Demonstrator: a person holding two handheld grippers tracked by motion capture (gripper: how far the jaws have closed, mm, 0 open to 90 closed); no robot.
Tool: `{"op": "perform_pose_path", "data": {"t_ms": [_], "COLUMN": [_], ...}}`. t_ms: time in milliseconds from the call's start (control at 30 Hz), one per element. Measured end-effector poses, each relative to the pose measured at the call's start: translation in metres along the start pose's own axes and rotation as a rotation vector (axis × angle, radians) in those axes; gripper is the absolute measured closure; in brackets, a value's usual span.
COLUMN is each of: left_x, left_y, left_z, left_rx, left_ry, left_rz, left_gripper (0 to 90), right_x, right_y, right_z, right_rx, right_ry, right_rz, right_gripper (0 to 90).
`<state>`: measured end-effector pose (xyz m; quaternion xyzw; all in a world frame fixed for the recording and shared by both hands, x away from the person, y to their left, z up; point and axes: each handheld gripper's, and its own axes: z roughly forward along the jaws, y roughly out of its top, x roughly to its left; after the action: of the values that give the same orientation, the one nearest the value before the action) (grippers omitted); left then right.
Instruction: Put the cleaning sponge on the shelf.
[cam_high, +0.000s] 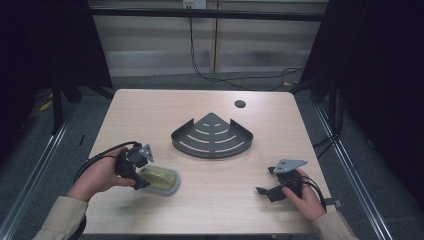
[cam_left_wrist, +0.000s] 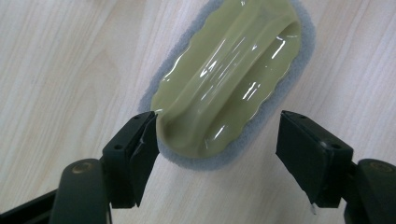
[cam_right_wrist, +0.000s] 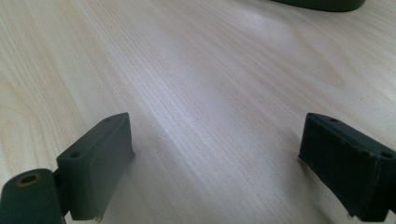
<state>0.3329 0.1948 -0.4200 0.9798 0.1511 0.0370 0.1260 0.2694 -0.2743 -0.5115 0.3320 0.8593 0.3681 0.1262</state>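
Note:
A scrub pad (cam_high: 160, 179) with a glossy olive-green ridged handle on a grey sponge base lies flat on the wooden table (cam_high: 150, 110), near its front left. My left gripper (cam_high: 144, 172) hovers over the pad's near end, held by a hand from the left. In the left gripper view the scrub pad (cam_left_wrist: 229, 79) lies under my left gripper (cam_left_wrist: 217, 126). One jaw is by the handle's rim and the other stands well clear, so the gripper is open. My right gripper (cam_high: 266, 180) rests low at the front right, open over bare wood (cam_right_wrist: 217, 126).
A dark grey quarter-round corner rack (cam_high: 212, 136) with slotted floor sits mid-table, its edge at the top of the right gripper view (cam_right_wrist: 322, 4). A round cable hole (cam_high: 240, 104) lies behind it. Cables trail from both grippers; dark curtains flank the table.

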Motion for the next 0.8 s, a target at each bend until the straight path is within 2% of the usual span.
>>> {"op": "perform_pose_path", "data": {"t_ms": [167, 300, 500, 633, 800], "left_x": [0.003, 0.004, 0.005, 0.007, 0.008], "left_y": [0.011, 0.015, 0.022, 0.026, 0.034], "left_z": [0.003, 0.007, 0.01, 0.011, 0.012], "left_rx": [0.027, 0.039, 0.052, 0.062, 0.079], "left_ry": [-0.021, -0.035, -0.033, -0.026, -0.056], "left_rz": [0.022, 0.022, 0.034, 0.055, 0.097], "left_gripper": [30.3, 31.7, 32.3, 33.1, 36.9], "right_x": [0.0, 0.0, 0.0, 0.0, 0.0], "right_y": [0.0, 0.0, 0.0, 0.0, 0.0], "right_z": [0.0, 0.0, 0.0, 0.0, 0.0], "right_rx": [0.0, 0.0, 0.0, 0.0, 0.0], "right_ry": [0.0, 0.0, 0.0, 0.0, 0.001], "right_rz": [0.0, 0.001, 0.0, 0.0, 0.0], "right_gripper": [9.1, 9.1, 9.1, 9.1, 9.0]}}
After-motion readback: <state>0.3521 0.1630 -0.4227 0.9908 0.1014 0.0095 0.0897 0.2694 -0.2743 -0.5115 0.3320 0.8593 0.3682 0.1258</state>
